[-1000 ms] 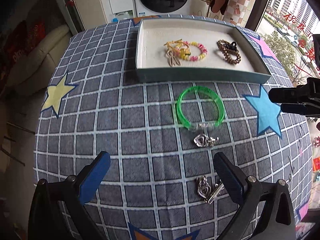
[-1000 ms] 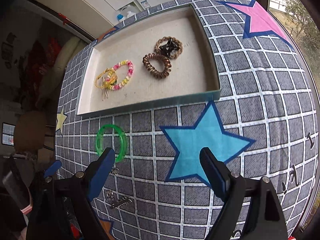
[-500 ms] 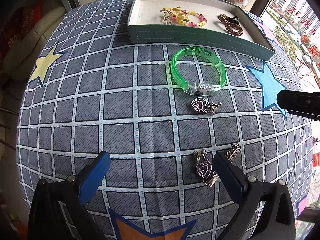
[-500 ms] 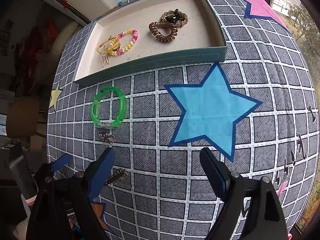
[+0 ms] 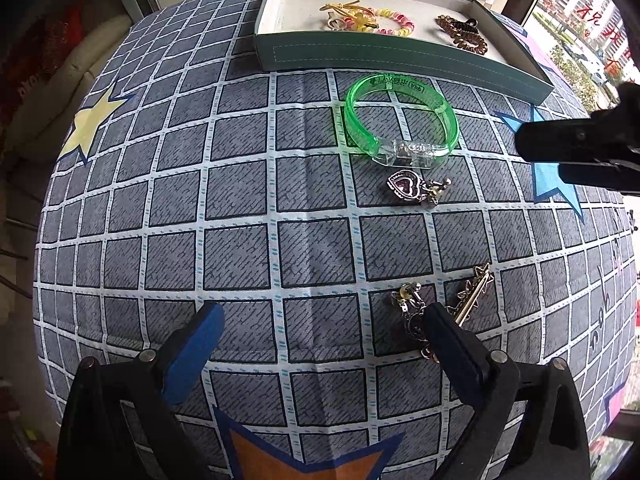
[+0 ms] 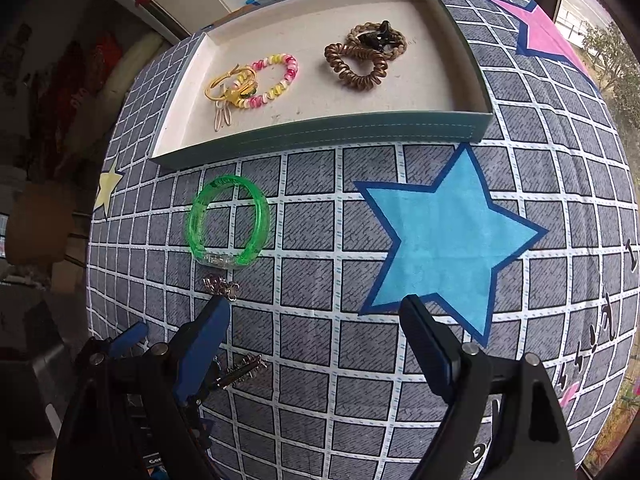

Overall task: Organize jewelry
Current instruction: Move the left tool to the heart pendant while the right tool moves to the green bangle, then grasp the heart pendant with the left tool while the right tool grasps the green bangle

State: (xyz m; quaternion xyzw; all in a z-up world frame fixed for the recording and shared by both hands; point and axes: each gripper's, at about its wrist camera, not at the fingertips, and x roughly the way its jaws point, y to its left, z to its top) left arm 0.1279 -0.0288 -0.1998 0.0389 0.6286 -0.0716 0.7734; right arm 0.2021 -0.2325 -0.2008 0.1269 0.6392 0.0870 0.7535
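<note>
A green bangle (image 5: 400, 116) lies on the checked cloth just in front of the open box (image 5: 400, 58); it also shows in the right wrist view (image 6: 228, 222). A purple heart earring (image 5: 412, 186) lies below the bangle. A second earring and a silver hair clip (image 5: 476, 292) lie by my left gripper's right finger. My left gripper (image 5: 320, 332) is open and low over the cloth. My right gripper (image 6: 316, 330) is open and empty over the blue star (image 6: 444, 232). The box (image 6: 320, 132) holds a beaded bracelet (image 6: 276, 80), a yellow tie and brown hair ties (image 6: 360, 64).
A yellow star (image 5: 92, 120) is printed at the left of the cloth and an orange star (image 5: 304, 452) at the near edge. A pink star (image 6: 548, 36) lies at the far right. A sofa and a washing machine stand beyond the table.
My left gripper has moved forward and down, so the bangle and earrings look closer and the second earring sits against its right finger. My right gripper has drawn closer to the blue star.
</note>
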